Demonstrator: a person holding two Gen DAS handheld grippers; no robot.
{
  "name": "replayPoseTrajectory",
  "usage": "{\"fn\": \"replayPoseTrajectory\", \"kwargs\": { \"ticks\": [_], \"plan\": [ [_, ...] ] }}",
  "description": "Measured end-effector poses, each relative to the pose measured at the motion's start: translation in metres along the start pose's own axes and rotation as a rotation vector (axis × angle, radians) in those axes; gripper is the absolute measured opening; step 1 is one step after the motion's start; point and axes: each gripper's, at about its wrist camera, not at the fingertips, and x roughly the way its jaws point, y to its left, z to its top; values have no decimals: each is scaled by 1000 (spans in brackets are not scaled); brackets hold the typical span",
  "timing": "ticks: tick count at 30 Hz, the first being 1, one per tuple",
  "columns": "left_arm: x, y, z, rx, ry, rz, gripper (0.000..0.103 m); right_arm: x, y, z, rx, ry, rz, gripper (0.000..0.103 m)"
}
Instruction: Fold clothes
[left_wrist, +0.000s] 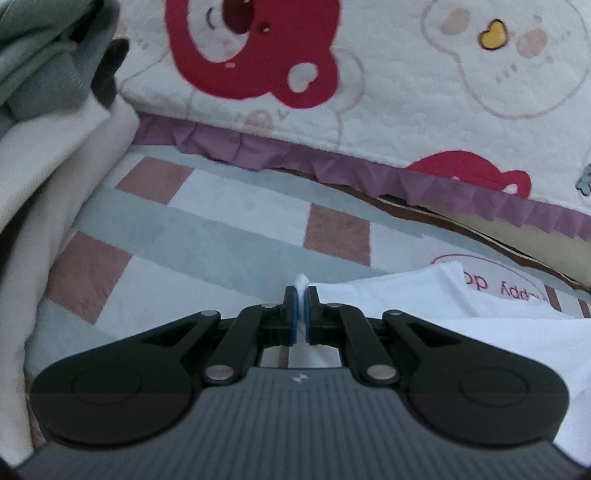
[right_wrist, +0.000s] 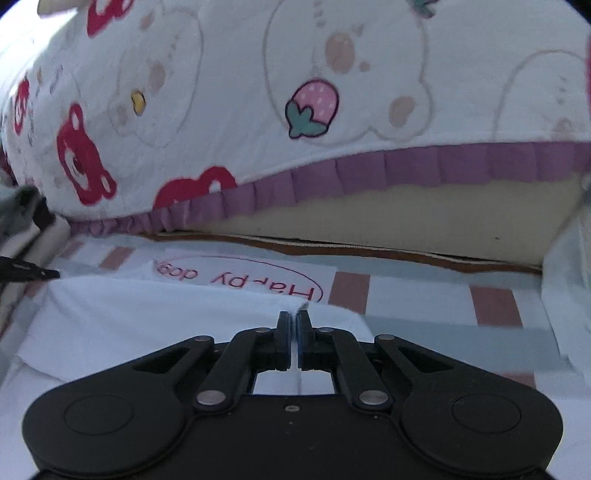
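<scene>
While both grippers sit low in the foreground of their views, each has its jaws drawn narrow with a sliver of white cloth pinched between them: the left gripper (left_wrist: 302, 308) shows a small tuft of fabric poking up at the tips, and the right gripper (right_wrist: 293, 334) clamps a seam edge just below the centre of its frame. The cloth is a white garment (right_wrist: 147, 314) printed with pink lettering in an oval (right_wrist: 243, 280). It lies on the checked bed sheet (left_wrist: 229, 236), spreading to the lower right in the left wrist view and across the lower left and centre in the right wrist view.

The garment looks partly doubled: a plain white layer lies over the printed layer, whose lettering shows beyond its edge. So a fold seems to be in progress, with both held points carrying an edge; whether this is an early fold or a late one I cannot tell, and the full outline is out of view.

Farther off, at the left edge of the left wrist view, a heap of cream and grey-green clothes (left_wrist: 40, 110) sits; whether folded or waiting is unclear. Behind everything, a bear-patterned quilt (right_wrist: 332, 92) with a purple frill fills the upper frame.
</scene>
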Motion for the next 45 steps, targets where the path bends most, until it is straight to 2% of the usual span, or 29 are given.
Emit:
{"fn": "replayPoseTrajectory", "kwargs": {
  "ticks": [4,7,8,9,10,11,13,15,17,20,21,27,31,32,33,36,38,41,45],
  "plan": [
    [15,6,-4,-44,-1,60,4,36,1,-6,-27,84,-62,5],
    [8,10,1,-43,-22,98,6,60,1,-13,-39,132,-115,8],
    [2,12,3,-47,-28,80,7,62,0,-16,-28,136,-129,10],
    [-6,13,3,-40,-25,42,13,60,-3,-18,-6,133,-142,14],
    [-14,11,2,-17,-13,1,22,57,-5,-21,19,127,-140,22],
    [-21,8,-1,19,-2,-34,25,52,-7,-24,48,119,-128,30],
    [-39,-1,-18,129,34,-79,29,39,-9,-31,96,98,-98,37],
    [-58,-6,-41,199,69,-119,31,26,-10,-39,159,81,-62,38],
    [-74,-3,-64,207,98,-146,34,16,-9,-49,225,69,-22,40],
    [-89,-5,-94,260,209,-140,32,7,4,-62,239,64,17,41],
    [-95,-10,-102,298,215,-122,32,6,9,-65,225,70,25,41],
    [-100,-33,-118,434,180,-72,33,12,39,-78,82,133,17,46],
    [-91,-47,-119,487,101,-20,33,14,45,-87,43,146,0,47],
    [-87,-49,-118,505,76,16,28,14,44,-89,51,147,-5,47],
    [-84,-49,-117,511,63,54,14,12,42,-91,65,144,-11,47],
    [-94,-28,-114,338,81,71,12,4,34,-99,110,129,-27,47],
    [-103,-19,-112,272,74,60,12,-4,24,-105,152,128,-43,47],
    [-99,-23,-114,293,72,83,8,-19,9,-114,220,130,-68,47],
    [-94,-30,-120,358,97,121,8,-39,-15,-126,321,126,-94,45]
  ]
}}
